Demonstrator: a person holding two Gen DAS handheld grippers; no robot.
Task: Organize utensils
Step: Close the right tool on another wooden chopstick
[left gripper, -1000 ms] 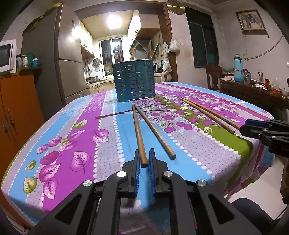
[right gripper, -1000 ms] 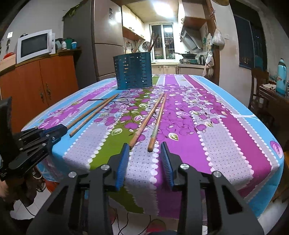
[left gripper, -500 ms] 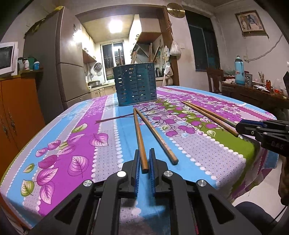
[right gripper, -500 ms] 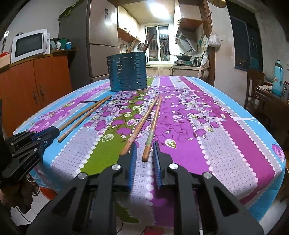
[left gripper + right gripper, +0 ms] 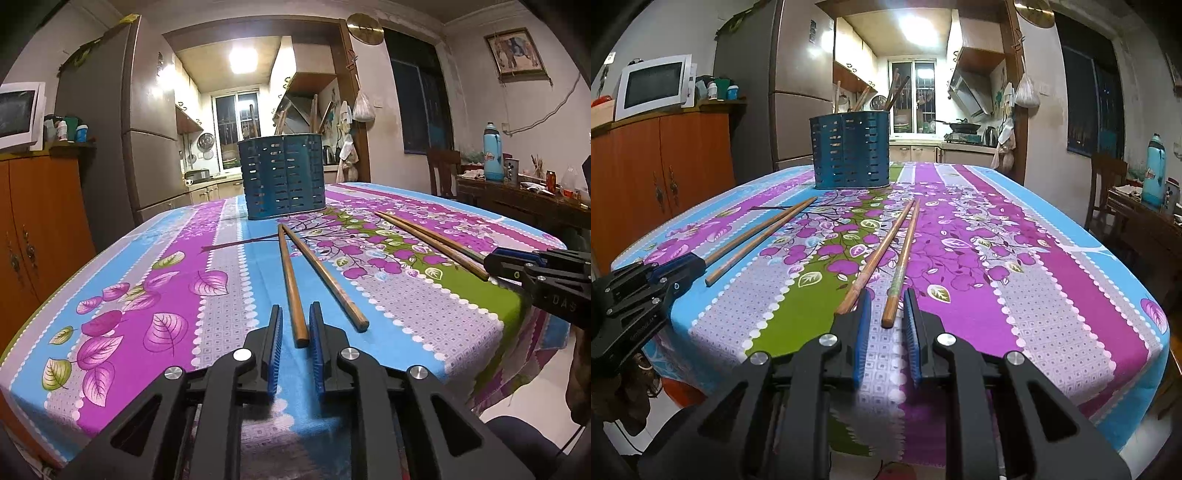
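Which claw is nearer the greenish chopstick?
Right. The right claw, jaws just been closing, straddles the near end of the greenish chopstick; the left claw is far off at the table's left edge.

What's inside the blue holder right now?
Several wooden sticks poke above the rim of the blue holder, leaning at angles. Its slotted wall hides their lower parts, so I can't say what they are or count them.

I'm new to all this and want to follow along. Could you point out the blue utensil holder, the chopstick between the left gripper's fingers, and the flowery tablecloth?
blue utensil holder (image 5: 282,177): left wrist view, middle of its slotted wall.
chopstick (image 5: 291,291): left wrist view, mid-shaft.
tablecloth (image 5: 229,280): left wrist view, bare grey stripe.
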